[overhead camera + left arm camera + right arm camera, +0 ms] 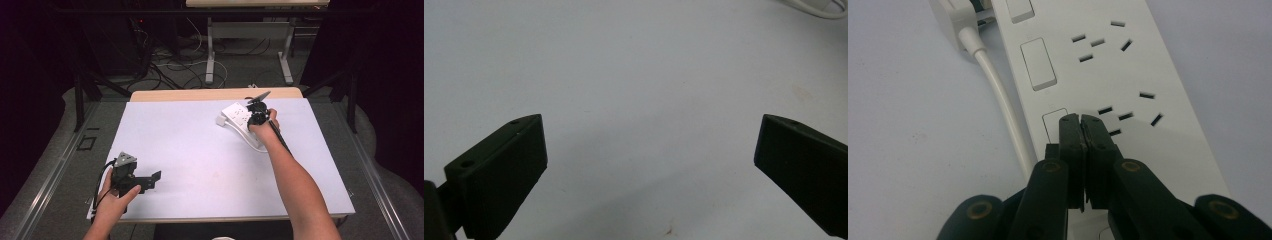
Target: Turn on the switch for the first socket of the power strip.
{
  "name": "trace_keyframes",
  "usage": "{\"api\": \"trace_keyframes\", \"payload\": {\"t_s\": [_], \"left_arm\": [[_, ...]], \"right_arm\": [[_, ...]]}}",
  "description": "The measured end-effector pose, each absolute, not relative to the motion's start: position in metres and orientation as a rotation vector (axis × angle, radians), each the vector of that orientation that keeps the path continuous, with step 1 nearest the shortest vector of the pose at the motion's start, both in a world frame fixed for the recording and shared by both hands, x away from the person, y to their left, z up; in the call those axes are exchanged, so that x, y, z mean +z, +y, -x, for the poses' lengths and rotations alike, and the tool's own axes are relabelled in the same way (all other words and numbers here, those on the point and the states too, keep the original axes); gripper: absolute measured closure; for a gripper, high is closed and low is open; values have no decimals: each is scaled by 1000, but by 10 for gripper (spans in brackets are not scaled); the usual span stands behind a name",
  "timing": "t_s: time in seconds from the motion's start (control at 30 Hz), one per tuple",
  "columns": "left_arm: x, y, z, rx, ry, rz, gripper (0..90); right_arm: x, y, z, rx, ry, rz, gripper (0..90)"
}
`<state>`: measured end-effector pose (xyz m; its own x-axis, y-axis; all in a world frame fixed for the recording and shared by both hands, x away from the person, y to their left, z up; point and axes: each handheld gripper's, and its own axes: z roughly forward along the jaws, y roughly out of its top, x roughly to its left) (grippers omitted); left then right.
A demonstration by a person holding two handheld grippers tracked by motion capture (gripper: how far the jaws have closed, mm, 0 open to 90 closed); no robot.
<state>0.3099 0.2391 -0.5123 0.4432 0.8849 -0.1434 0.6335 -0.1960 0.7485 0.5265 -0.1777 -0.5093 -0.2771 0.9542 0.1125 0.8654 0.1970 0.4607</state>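
Nearest the person, at the front left corner of the white surface (pixel 200 150), the left gripper (pixel 150 181) rests low in the left hand (pixel 112 200); its jaws stand wide apart with nothing between them, and the left gripper view shows bare surface under the gap. Farther across, toward the back right, the right hand (pixel 262 129) carries the right gripper (pixel 1081 122) down onto a white power strip (pixel 1128 75) that lies flat there. Its jaws are pressed together, tip against tip, gripping nothing, and the joined tips sit on or just at the edge of the nearest rocker switch (pixel 1050 125); whether they press it I cannot tell. A second switch (pixel 1037 63) lies beyond it, socket slots run alongside, and the white cable (pixel 998 95) trails past the strip's edge from a plug (pixel 950 17) at the far end. By its look the strip is hard, stiff, smooth plastic, fairly light, so it would likely skid under a sideways push; holding it across its long edges, or pinning it from above, seems the safest hold, while the cable would bend and drag.
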Motion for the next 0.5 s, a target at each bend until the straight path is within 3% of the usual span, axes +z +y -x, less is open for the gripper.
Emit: {"api": "trace_keyframes", "payload": {"t_s": [0.5], "left_arm": [[-512, 239, -310, 415, 1277, -1926, 5]], "right_arm": [[-510, -178, -526, 662, 2272, -1738, 893]]}}
